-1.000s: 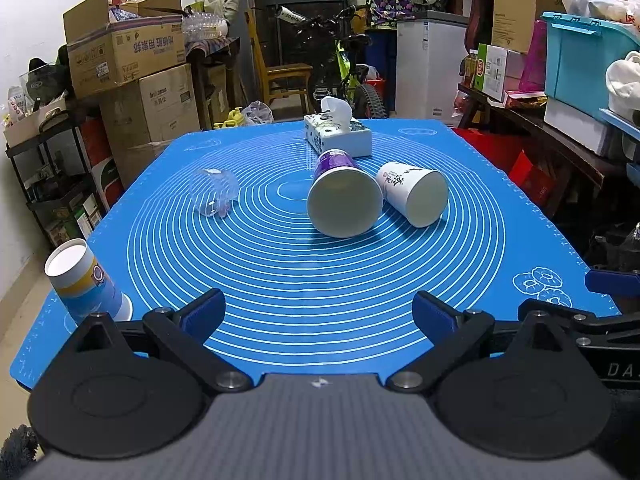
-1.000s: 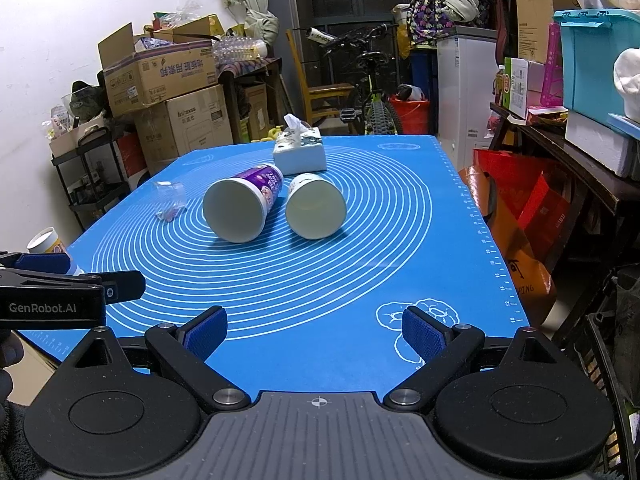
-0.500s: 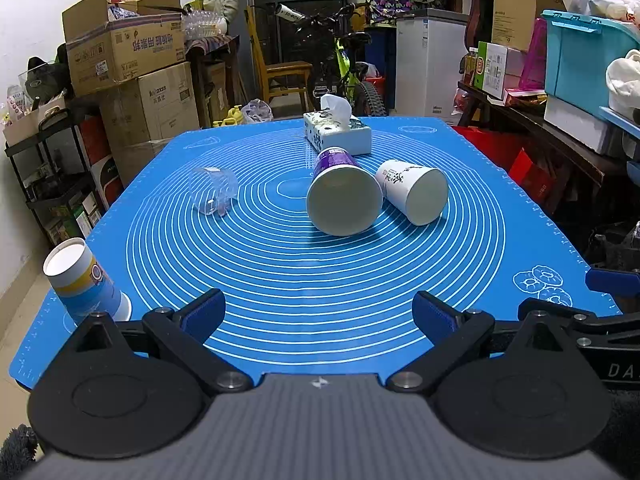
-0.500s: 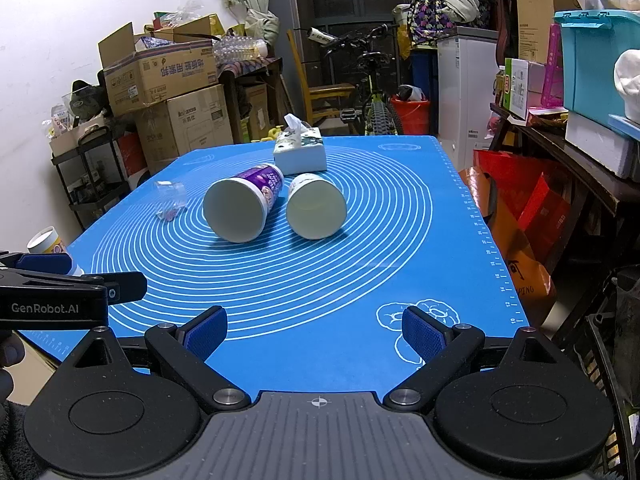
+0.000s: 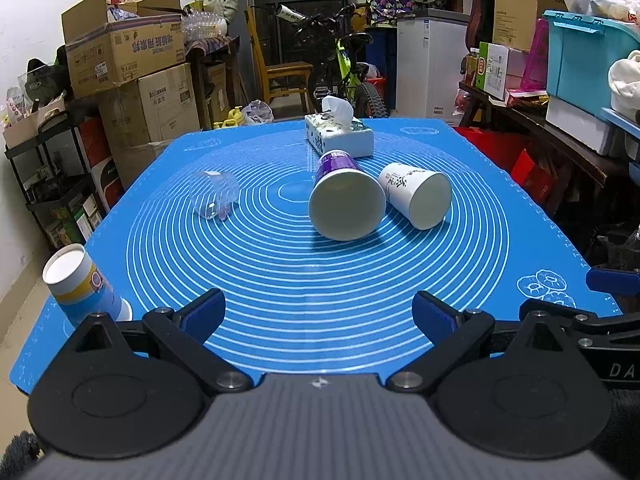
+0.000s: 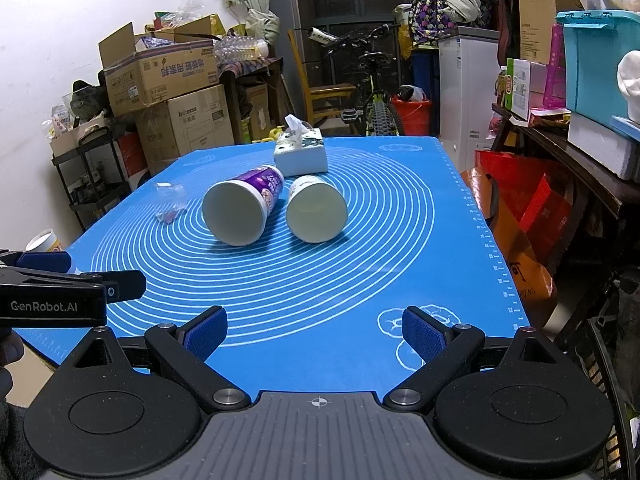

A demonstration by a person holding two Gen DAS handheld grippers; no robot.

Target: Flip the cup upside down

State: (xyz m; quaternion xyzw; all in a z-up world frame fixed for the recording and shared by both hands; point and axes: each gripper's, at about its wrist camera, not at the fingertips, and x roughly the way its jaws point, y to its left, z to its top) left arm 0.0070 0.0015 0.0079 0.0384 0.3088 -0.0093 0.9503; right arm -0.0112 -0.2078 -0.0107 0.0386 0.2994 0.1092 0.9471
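Purple cup [image 5: 346, 196] lay on its side mid-mat, mouth toward us, a white cup [image 5: 416, 194] touching at 3 o'clock; our left gripper [image 5: 319, 312] gaped empty over bare mat. Right wrist: right gripper [image 6: 316, 330] likewise spread wide, near the mat [image 6: 280, 344] edge.

black right tool [image 6: 316, 332] with blue ribbed pads [image 6: 206, 330], silver screws, round hubs and a grey ridged base.

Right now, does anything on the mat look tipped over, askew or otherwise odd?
Three cups lie on their sides mid-mat: the purple-printed paper cup, the white floral paper cup beside it, and a clear plastic cup further left. The yellow-and-blue paper cup already stands upside down at the mat's near-left edge. Nothing is spilled.
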